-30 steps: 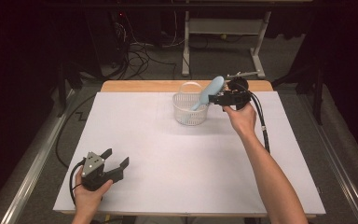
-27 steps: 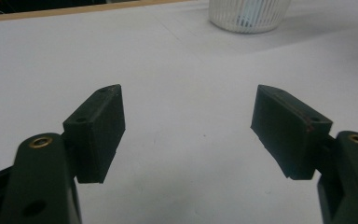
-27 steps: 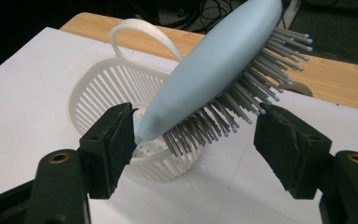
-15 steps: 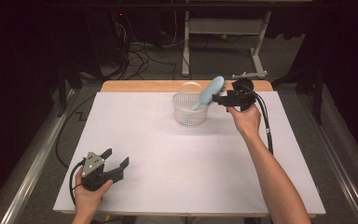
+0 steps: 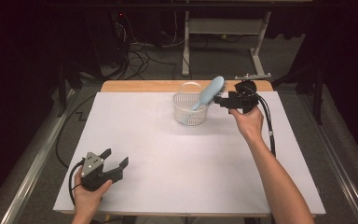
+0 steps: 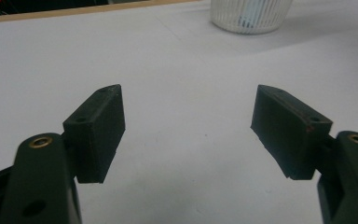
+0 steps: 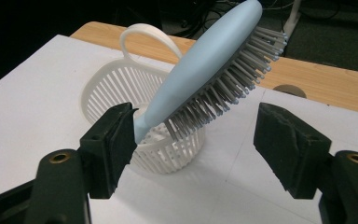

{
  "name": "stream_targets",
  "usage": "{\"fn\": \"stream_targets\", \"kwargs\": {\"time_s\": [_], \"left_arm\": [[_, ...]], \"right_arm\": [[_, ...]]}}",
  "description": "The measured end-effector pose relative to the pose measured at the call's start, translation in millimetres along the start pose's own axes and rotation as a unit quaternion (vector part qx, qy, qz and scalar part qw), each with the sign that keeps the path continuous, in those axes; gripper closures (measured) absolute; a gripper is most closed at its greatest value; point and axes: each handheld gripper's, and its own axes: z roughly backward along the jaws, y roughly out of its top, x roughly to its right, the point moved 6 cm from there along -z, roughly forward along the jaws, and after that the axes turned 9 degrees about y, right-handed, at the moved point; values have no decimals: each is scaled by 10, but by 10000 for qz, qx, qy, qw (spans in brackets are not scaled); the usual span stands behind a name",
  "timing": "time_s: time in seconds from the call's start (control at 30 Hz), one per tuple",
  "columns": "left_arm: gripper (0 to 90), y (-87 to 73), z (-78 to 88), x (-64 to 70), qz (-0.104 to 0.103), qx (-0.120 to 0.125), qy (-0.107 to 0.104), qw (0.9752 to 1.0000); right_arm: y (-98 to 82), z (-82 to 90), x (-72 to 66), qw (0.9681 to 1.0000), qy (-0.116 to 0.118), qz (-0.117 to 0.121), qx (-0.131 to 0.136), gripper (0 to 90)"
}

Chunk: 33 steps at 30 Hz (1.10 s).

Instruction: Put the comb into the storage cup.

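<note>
A light blue hairbrush stands handle-down in a small white slatted basket at the far middle of the table, its head leaning up to the right. My right gripper is just right of the basket and open. In the right gripper view the brush slants across the gap of the gripper, with the left pad close by the handle and the right pad apart from the bristles; the basket stands behind. My left gripper rests open near the front left edge, with nothing between the jaws of the gripper.
A white sheet covers the table, with a strip of bare wood along the far edge. Behind the table are a metal stand and floor cables. The basket's foot appears far off in the left gripper view.
My right gripper has drifted slightly to the right, away from the basket. The brush, the basket and the left gripper have stayed put.
</note>
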Motion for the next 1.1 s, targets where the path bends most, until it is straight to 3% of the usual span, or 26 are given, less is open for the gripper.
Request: {"fn": "stream_targets", "kwargs": {"time_s": [1.1], "left_arm": [[265, -9, -7, 1, 22, -25, -2, 10000]], "right_arm": [[-149, 189, 69, 10000, -28, 54, 72, 303]]}}
